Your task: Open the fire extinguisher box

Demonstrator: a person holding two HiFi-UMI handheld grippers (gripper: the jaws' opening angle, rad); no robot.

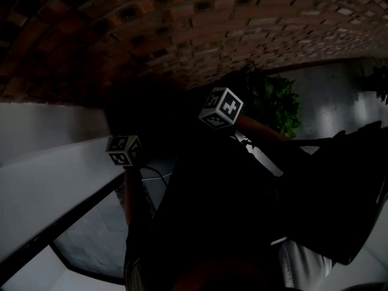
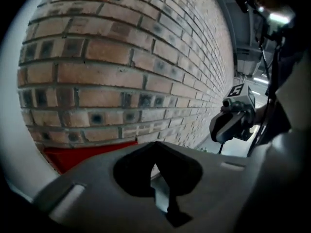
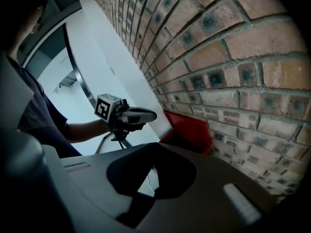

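Observation:
The red fire extinguisher box (image 3: 190,130) stands at the foot of the brick wall (image 3: 228,57); only its red top and side show. In the left gripper view the red box (image 2: 82,152) peeks out low at the left, just beyond my jaws. My left gripper (image 2: 155,149) is shut with nothing in it, and it hangs in the air short of the box (image 3: 150,115). My right gripper (image 3: 154,152) is shut and empty too, held further back from the wall (image 2: 217,132). The head view is dark; only both marker cubes (image 1: 124,150) (image 1: 221,108) show clearly.
A white panel (image 3: 109,57) runs along the base of the brick wall beside the box. A dark curved window frame (image 1: 73,223) lies at the lower left. A green plant (image 1: 280,105) stands at the right. The person's dark clothing (image 1: 242,211) fills the middle of the head view.

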